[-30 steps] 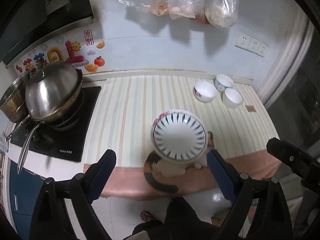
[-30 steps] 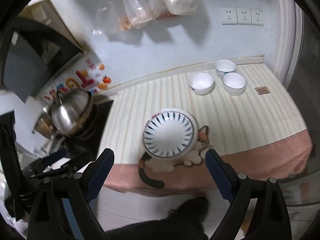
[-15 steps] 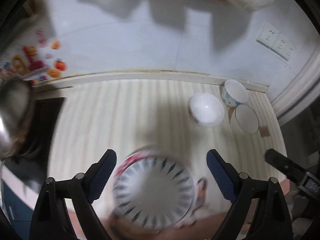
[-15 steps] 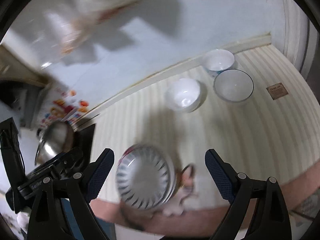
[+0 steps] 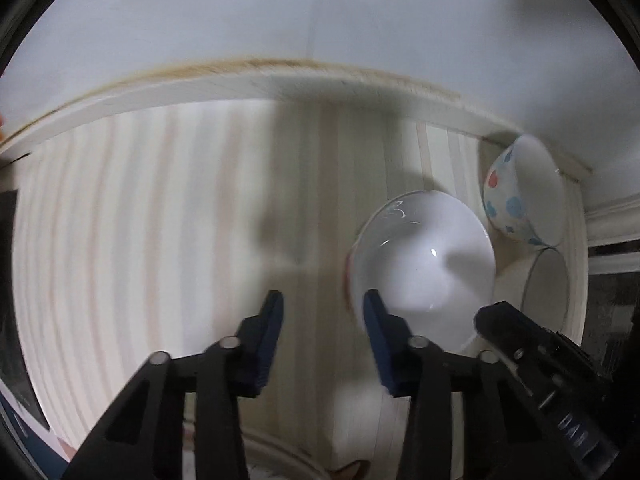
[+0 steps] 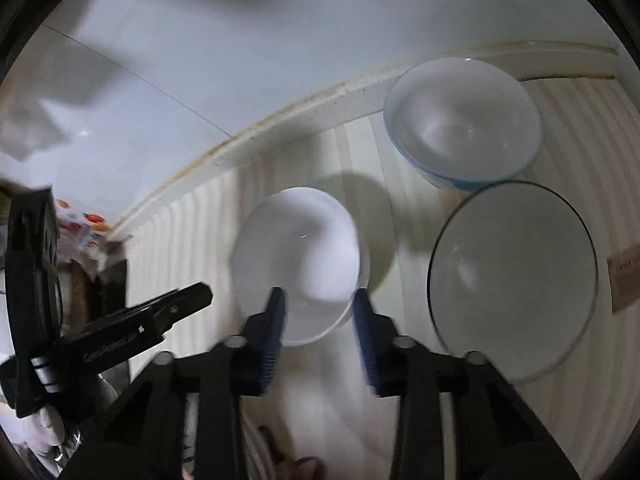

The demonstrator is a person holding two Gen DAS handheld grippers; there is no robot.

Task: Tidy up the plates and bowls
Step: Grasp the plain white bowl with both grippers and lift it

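Right gripper hangs over the near rim of the plain white bowl, jaws closing with nothing yet pinched. Left gripper, also closing on nothing, sits just left of that bowl; the right is nearer.

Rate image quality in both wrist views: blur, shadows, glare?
Left wrist: motion blur smears the striped counter; a soft shadow lies left of the white bowl, small glints inside it. Right wrist: white bowl blurred, dark-rimmed bowl sharper; fisheye bends the wall edge.
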